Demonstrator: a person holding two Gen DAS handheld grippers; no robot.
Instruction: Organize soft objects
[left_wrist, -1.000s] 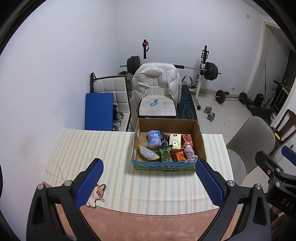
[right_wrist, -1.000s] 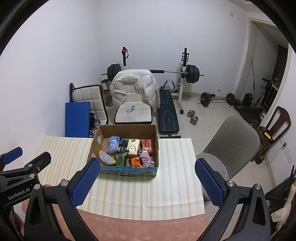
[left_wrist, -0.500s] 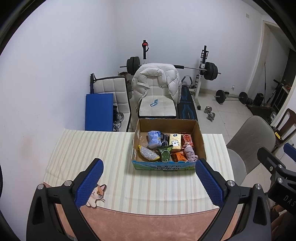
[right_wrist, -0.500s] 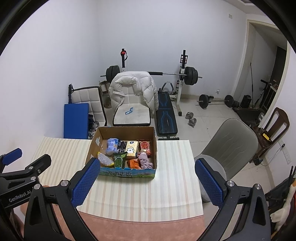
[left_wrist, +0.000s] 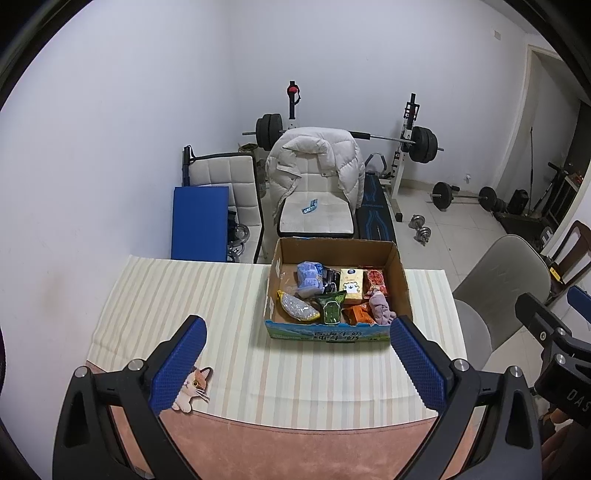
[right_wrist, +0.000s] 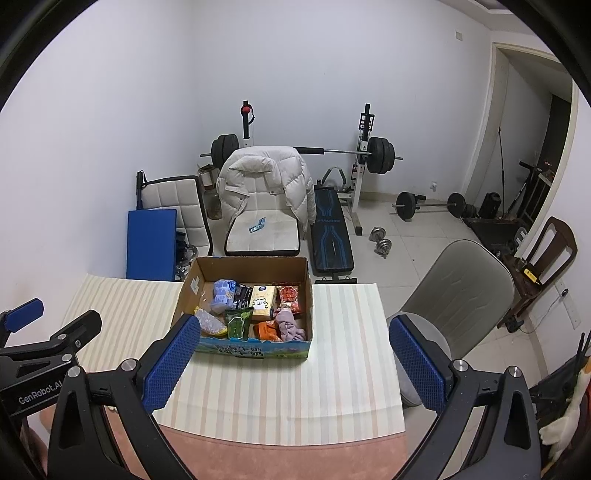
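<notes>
An open cardboard box (left_wrist: 400, 274) (right_wrist: 309, 291) stands on the striped cloth at the table's far side. It holds several soft packets: a blue pack (left_wrist: 308, 275), a yellow-edged pouch (left_wrist: 297, 307), a green pouch (left_wrist: 331, 307) (right_wrist: 238, 322), a yellow carton (left_wrist: 351, 282), a red packet (left_wrist: 376, 281), an orange packet (left_wrist: 360, 314) and a pink cloth (left_wrist: 382, 308) (right_wrist: 288, 325). My left gripper (left_wrist: 297, 363) is open and empty, held above the table's near side. My right gripper (right_wrist: 291, 363) is open and empty to its right.
A cat sticker (left_wrist: 192, 387) lies at the cloth's near left corner. A white chair with a puffy jacket (left_wrist: 314, 166) stands behind the table. A grey chair (right_wrist: 458, 295) stands at the right. Weights and a bench (right_wrist: 332, 236) fill the room behind.
The right gripper has drifted slightly right and back, so the box sits further left in its view. The left gripper has hardly moved. Both stay open.
</notes>
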